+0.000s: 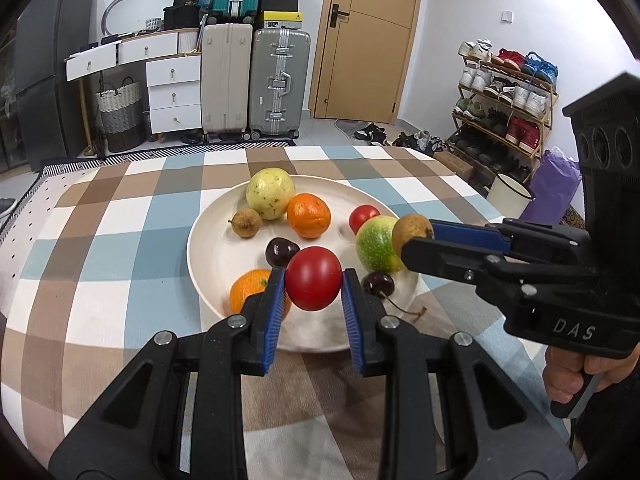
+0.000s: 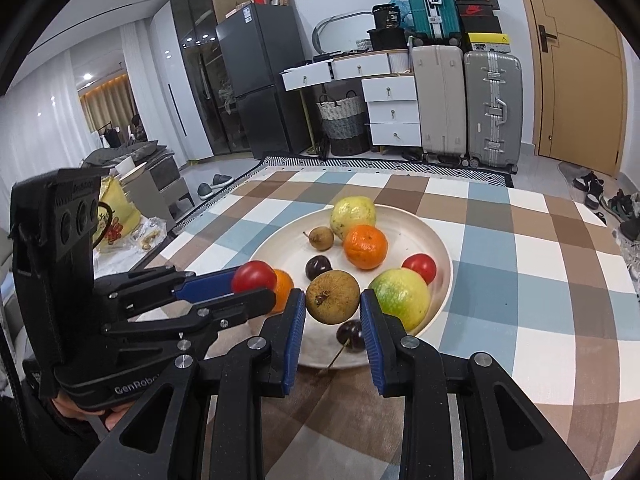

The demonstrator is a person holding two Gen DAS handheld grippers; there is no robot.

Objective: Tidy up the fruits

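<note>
My left gripper (image 1: 313, 280) is shut on a red tomato (image 1: 313, 278), held over the near rim of the cream plate (image 1: 208, 248). My right gripper (image 2: 332, 300) is shut on a brown round fruit (image 2: 332, 297) above the plate (image 2: 416, 232). From the left wrist, the right gripper (image 1: 416, 236) comes in from the right with that brown fruit (image 1: 412, 229). From the right wrist, the left gripper (image 2: 256, 284) holds the tomato (image 2: 254, 276). On the plate lie a yellow guava (image 1: 270, 195), an orange (image 1: 309, 216), a small brown fruit (image 1: 247, 222), a second tomato (image 1: 363, 217), a green apple (image 1: 374, 245) and cherries (image 1: 281, 252).
The plate sits on a checked tablecloth (image 1: 120, 240). A second orange (image 1: 250, 288) lies at the plate's near left. A person's hand (image 1: 568, 376) grips the right tool's handle. Suitcases (image 1: 280, 84), white drawers (image 1: 172, 92) and a shoe rack (image 1: 504, 108) stand beyond the table.
</note>
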